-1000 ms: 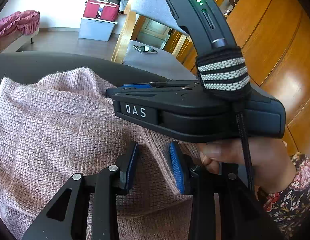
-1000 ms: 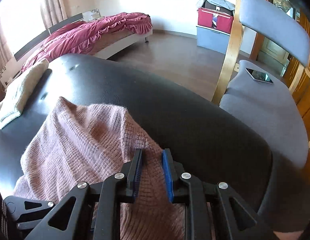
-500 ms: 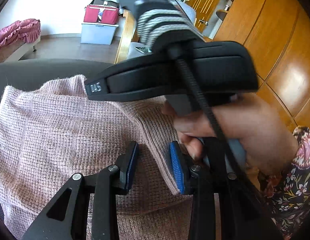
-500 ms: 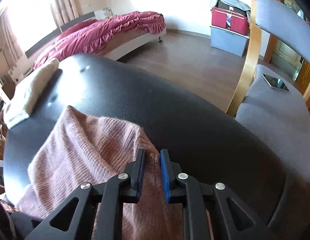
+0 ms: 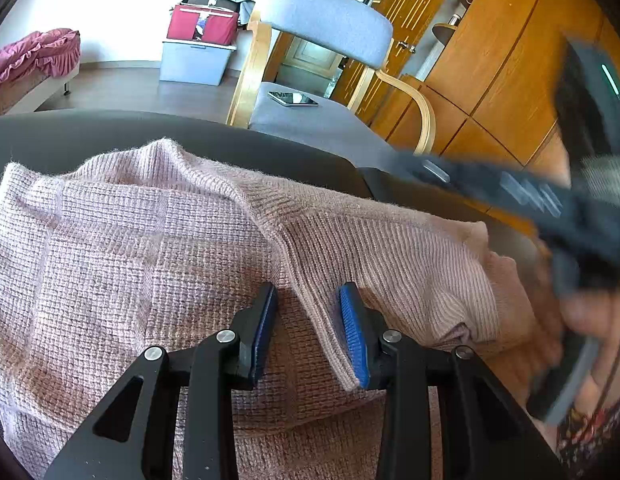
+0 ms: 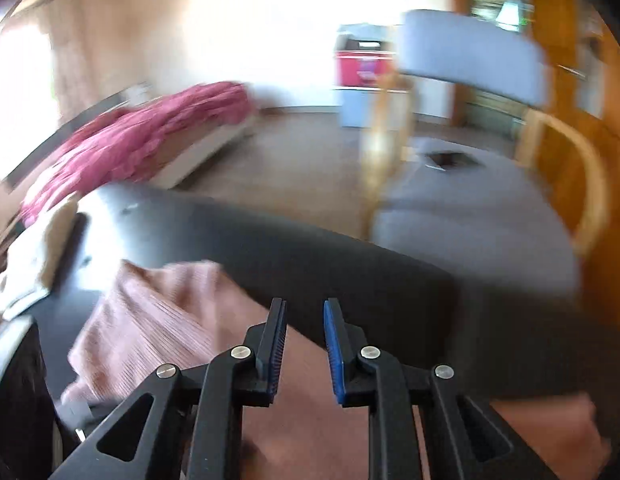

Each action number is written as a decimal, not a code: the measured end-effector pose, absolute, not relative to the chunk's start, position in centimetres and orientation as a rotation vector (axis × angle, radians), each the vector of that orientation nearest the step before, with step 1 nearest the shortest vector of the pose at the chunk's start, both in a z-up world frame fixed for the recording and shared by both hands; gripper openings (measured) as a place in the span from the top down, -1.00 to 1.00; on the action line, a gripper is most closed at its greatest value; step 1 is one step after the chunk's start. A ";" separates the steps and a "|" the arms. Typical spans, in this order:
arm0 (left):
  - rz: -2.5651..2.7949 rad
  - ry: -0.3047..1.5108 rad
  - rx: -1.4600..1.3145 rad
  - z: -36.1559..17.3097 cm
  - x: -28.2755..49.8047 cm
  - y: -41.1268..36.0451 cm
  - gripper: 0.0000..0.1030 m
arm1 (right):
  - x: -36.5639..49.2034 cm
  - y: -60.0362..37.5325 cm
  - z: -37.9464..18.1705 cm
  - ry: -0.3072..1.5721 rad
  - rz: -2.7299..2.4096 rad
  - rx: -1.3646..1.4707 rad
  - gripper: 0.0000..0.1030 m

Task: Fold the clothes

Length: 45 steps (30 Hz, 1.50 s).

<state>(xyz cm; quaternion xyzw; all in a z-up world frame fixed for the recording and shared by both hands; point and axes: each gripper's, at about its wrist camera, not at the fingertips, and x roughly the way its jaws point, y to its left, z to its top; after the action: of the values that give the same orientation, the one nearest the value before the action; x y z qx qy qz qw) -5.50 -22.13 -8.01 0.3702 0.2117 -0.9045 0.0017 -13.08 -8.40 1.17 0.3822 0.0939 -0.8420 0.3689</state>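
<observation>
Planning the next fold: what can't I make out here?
- Sweater, near hem: left wrist view, cut off by the bottom edge and behind the left gripper.
- Sweater's right end: left wrist view, behind a blurred hand.
- Cream cloth: right wrist view, motion blur.

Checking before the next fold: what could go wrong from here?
1. A ribbed fold of the sweater stands between the left gripper's open jaws, against one pad; closing there might bunch it.
2. The right gripper, jaws just closing, is motion-blurred. Whether it holds knit is unclear; if so, a tug could drag the sweater toward the table edge.
</observation>
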 end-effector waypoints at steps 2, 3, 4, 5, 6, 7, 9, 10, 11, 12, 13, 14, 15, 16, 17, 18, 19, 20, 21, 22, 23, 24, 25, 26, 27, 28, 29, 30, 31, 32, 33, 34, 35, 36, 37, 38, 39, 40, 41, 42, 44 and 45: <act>-2.839 0.664 1.162 -8.0 -5.5 -22.5 0.29 | -12.7 -5.2 0.8 0.181 -2.193 1.014 0.83; -2.839 0.664 1.162 -8.1 -5.5 -22.5 0.29 | -12.5 -3.8 0.2 0.171 -2.202 1.047 0.83; -2.841 0.667 1.162 -8.1 -5.5 -22.6 0.29 | -12.3 -2.7 -0.6 0.174 -2.210 1.084 0.83; -2.844 0.674 1.163 -8.1 -5.4 -22.7 0.28 | -12.1 -1.8 -1.5 0.185 -2.219 1.117 0.83; -2.845 0.680 1.162 -8.1 -5.4 -22.6 0.28 | -12.0 -1.1 -2.6 0.199 -2.232 1.142 0.85; -2.846 0.686 1.162 -8.1 -5.4 -22.6 0.28 | -11.8 -0.4 -3.2 0.187 -2.240 1.135 0.93; -2.848 0.701 1.162 -7.8 -5.8 -22.3 0.27 | -11.6 0.5 -3.2 0.121 -2.247 1.101 0.94; -2.849 0.710 1.162 -7.7 -6.0 -22.2 0.27 | -11.7 0.8 -3.0 0.085 -2.254 1.101 0.94; -2.851 0.718 1.161 -7.7 -6.1 -22.2 0.27 | -11.7 1.1 -2.8 0.054 -2.263 1.100 0.91; -2.852 0.725 1.160 -7.7 -6.1 -22.3 0.27 | -11.8 1.7 -2.6 0.027 -2.271 1.095 0.89; -2.854 0.730 1.160 -7.7 -6.0 -22.3 0.27 | -11.9 2.2 -2.4 0.000 -2.279 1.091 0.88; -2.856 0.736 1.160 -7.8 -5.8 -22.3 0.27 | -12.0 2.3 -2.4 -0.006 -2.280 1.093 0.88; -2.858 0.741 1.159 -7.8 -5.7 -22.3 0.27 | -11.9 2.2 -2.4 -0.002 -2.281 1.095 0.88; -2.860 0.746 1.159 -7.8 -5.6 -22.3 0.27 | -11.5 2.5 -2.3 -0.005 -2.289 1.090 0.88; -2.861 0.751 1.157 -7.8 -5.6 -22.3 0.27 | -11.1 2.8 -2.3 -0.007 -2.297 1.085 0.88; -2.862 0.757 1.156 -7.8 -5.6 -22.3 0.27 | -10.8 3.1 -2.2 -0.010 -2.305 1.079 0.88; -2.863 0.762 1.155 -7.8 -5.5 -22.4 0.27 | -10.4 3.4 -2.1 -0.013 -2.313 1.074 0.85; -2.863 0.766 1.154 -7.8 -5.4 -22.4 0.27 | -10.1 3.7 -2.0 -0.016 -2.321 1.069 0.84; -2.863 0.767 1.153 -7.8 -5.4 -22.4 0.27 | -9.5 3.8 -1.9 -0.018 -2.306 1.054 0.84; -2.864 0.769 1.153 -7.8 -5.4 -22.4 0.27 | -8.8 3.3 -1.8 0.008 -2.283 1.041 0.84; -2.864 0.771 1.152 -7.8 -5.3 -22.4 0.27 | -8.0 2.8 -1.9 0.056 -2.268 1.035 0.84; -2.865 0.774 1.152 -7.8 -5.2 -22.4 0.27 | -7.3 2.1 -2.1 0.131 -2.264 1.035 0.84; -2.866 0.779 1.151 -7.8 -5.1 -22.5 0.27 | -6.8 1.5 -2.5 0.225 -2.278 1.048 0.84; -2.867 0.783 1.150 -7.8 -5.1 -22.5 0.27 | -6.5 1.3 -2.8 0.284 -2.296 1.051 0.85; -2.867 0.784 1.150 -7.8 -5.0 -22.5 0.27 | -6.6 1.6 -2.9 0.287 -2.312 1.054 0.85; -2.868 0.784 1.150 -7.8 -5.0 -22.4 0.26 | -7.0 2.2 -2.8 0.263 -2.328 1.070 0.85; -2.868 0.782 1.150 -7.8 -5.0 -22.4 0.26 | -7.4 2.8 -2.8 0.243 -2.351 1.086 0.77; -2.868 0.778 1.151 -7.8 -5.0 -22.4 0.26 | -7.7 3.4 -2.8 0.226 -2.381 1.102 0.76; -2.868 0.775 1.152 -7.8 -5.0 -22.3 0.26 | -8.1 3.9 -2.9 0.209 -2.410 1.117 0.69; -2.868 0.772 1.152 -7.8 -5.0 -22.3 0.26 | -8.3 4.3 -3.1 0.218 -2.437 1.125 0.54; -2.868 0.770 1.152 -7.8 -5.0 -22.3 0.26 | -8.5 4.7 -3.4 0.209 -2.436 1.121 0.54; -2.867 0.768 1.153 -7.7 -5.0 -22.2 0.26 | -8.8 5.3 -3.5 0.157 -2.418 1.120 0.54; -2.865 0.767 1.154 -7.7 -5.0 -22.2 0.26 | -8.9 5.8 -3.6 0.107 -2.405 1.122 0.54; -2.864 0.765 1.155 -7.7 -5.1 -22.1 0.26 | -9.0 6.3 -3.7 0.064 -2.394 1.124 0.54; -2.860 0.746 1.158 -7.5 -5.0 -21.9 0.26 | -9.1 6.5 -3.8 0.036 -2.387 1.124 0.54; -2.852 0.699 1.162 -7.2 -4.9 -21.5 0.25 | -9.0 6.6 -3.8 0.031 -2.387 1.122 0.54; -2.843 0.652 1.166 -6.8 -4.8 -21.1 0.25 | -8.9 6.5 -3.7 0.036 -2.390 1.119 0.54; -2.831 0.578 1.169 -6.4 -4.6 -20.4 0.24 | -8.8 6.5 -3.7 0.040 -2.393 1.117 0.54; -2.810 0.463 1.169 -5.9 -4.2 -19.3 0.21 | -8.7 6.4 -3.7 0.045 -2.396 1.114 0.54; -2.782 0.350 1.162 -5.5 -3.8 -18.3 0.20 | -8.6 6.4 -3.7 0.048 -2.398 1.112 0.53; -2.756 0.202 1.122 -4.8 -3.2 -16.8 0.20 | -8.6 6.5 -3.8 0.042 -2.398 1.108 0.53; -2.749 0.145 1.096 -4.6 -2.9 -16.1 0.20 | -8.6 6.6 -3.9 0.031 -2.394 1.108 0.53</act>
<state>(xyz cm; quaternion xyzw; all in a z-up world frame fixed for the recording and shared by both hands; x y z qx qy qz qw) -2.90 -16.09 -4.61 0.3684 0.0489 -0.9241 0.0892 -8.62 6.61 -3.87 0.4068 0.0113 -0.8788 0.2492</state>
